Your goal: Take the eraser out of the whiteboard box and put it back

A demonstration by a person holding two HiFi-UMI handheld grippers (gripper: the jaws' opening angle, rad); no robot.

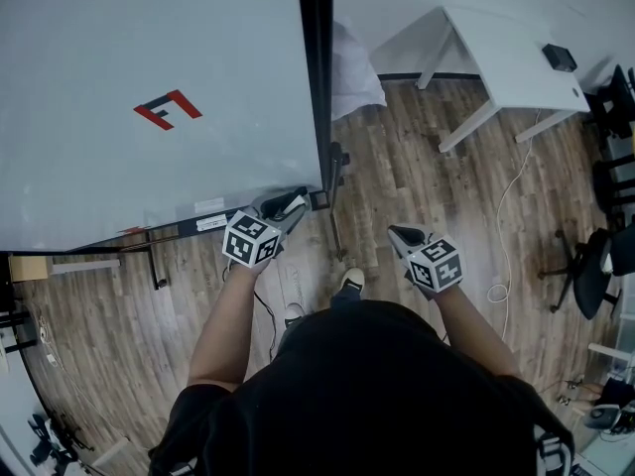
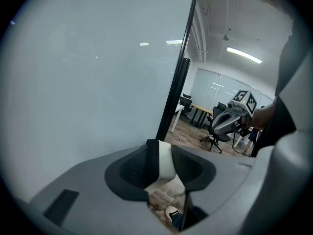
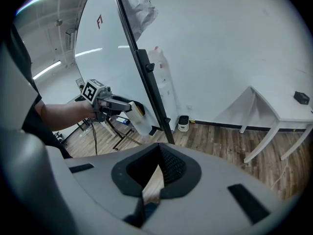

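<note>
My left gripper is shut on a white eraser with a dark backing, clamped upright between its black pads. It hovers at the lower right corner of the whiteboard, just by the black tray and a small black box on the frame. The right gripper view shows that left gripper with the eraser sticking out in front of the board's black edge. My right gripper hangs apart to the right over the wooden floor, its jaws together with nothing between them.
The whiteboard's black stand legs reach onto the floor by my shoe. A white table with a small black object stands far right. Office chairs and a white cable are on the right.
</note>
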